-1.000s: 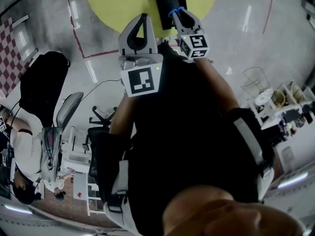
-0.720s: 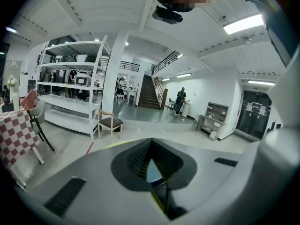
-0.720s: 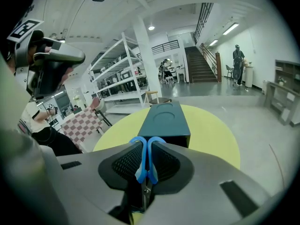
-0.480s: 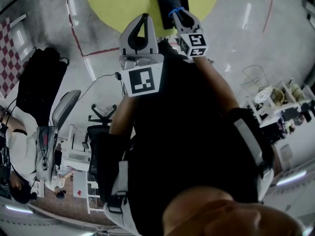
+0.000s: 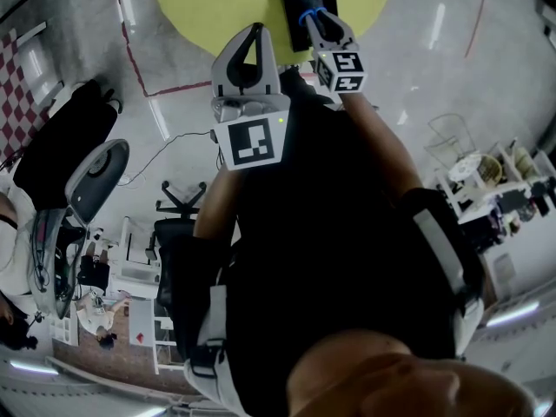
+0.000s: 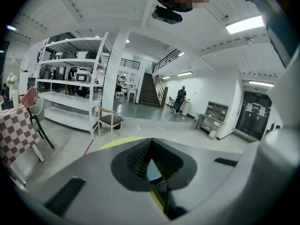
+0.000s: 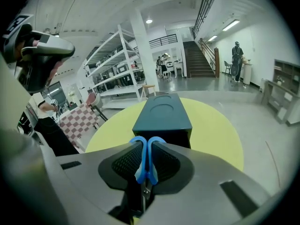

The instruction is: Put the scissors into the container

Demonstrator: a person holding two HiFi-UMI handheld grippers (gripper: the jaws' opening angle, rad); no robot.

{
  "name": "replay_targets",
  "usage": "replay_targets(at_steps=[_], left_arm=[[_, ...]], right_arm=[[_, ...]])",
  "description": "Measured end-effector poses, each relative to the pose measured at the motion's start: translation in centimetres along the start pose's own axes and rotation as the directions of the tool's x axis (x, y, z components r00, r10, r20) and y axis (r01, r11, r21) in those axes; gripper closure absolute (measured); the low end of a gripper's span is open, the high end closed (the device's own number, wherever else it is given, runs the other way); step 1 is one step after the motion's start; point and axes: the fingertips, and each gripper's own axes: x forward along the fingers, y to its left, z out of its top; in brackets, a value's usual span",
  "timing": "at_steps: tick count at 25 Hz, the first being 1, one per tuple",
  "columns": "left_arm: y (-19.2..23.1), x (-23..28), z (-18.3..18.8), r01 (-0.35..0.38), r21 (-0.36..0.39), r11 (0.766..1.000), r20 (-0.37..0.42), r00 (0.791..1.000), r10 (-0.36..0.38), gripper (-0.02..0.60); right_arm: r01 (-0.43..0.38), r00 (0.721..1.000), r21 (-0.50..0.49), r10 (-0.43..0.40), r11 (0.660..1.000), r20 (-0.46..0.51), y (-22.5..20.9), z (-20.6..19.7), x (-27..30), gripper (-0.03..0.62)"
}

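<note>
Right gripper (image 7: 146, 150) is clamping the blue-handled metal scissors (image 7: 140, 165) at lower centre, near the dark teal rectangular box container (image 7: 161, 116) on the round yellow table (image 7: 213, 132), so the drop-in is seemingly awaiting; left gripper (image 6: 151, 153) is idling, jaws together, empty.

A large open hall, more a lab or workshop than a home. A polished grey floor (image 6: 140, 128) runs back to a wide stair (image 6: 149, 92) with a railed gallery (image 6: 171, 59) above it. Left of the stair stand a white pillar (image 6: 117, 64) and tall white racks (image 6: 70, 86) loaded with gear. Right of the stair are a low cabinet (image 6: 211, 122) and dark double doors (image 6: 253, 114). Strip lights (image 6: 243, 25) hang from a white beamed ceiling (image 6: 108, 8).
</note>
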Motion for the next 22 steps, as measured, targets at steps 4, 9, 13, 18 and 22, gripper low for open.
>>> replay_targets(at_steps=[4,9,13,18,22], left_arm=[[0.5,0.1,-0.1,-0.002,-0.004,1.000,-0.004,1.000,0.002,0.581],[1.1,0.4,0.1,-0.006,-0.013,1.000,-0.010,1.000,0.006,0.581],[1.4,0.6,0.0,-0.001,-0.020,1.000,-0.018,1.000,0.001,0.581],[1.6,1.2,-0.2,0.008,-0.047,0.999,-0.037,0.999,-0.009,0.581],[2.0,1.6,-0.5,0.014,-0.059,0.998,-0.050,0.999,-0.017,0.581]], right_arm=[[0.019,0.999,0.003,-0.018,1.000,-0.030,-0.4,-0.4,1.0,0.528],[0.045,0.996,0.007,-0.044,0.999,-0.082,-1.0,-0.8,2.5,0.526],[0.076,0.989,0.005,-0.075,0.997,-0.126,-1.9,-1.6,3.6,0.526],[0.105,0.980,0.010,-0.101,0.994,-0.173,-2.7,-2.2,4.7,0.528],[0.120,0.972,0.013,-0.114,0.993,-0.207,-3.1,-2.8,5.6,0.526]])
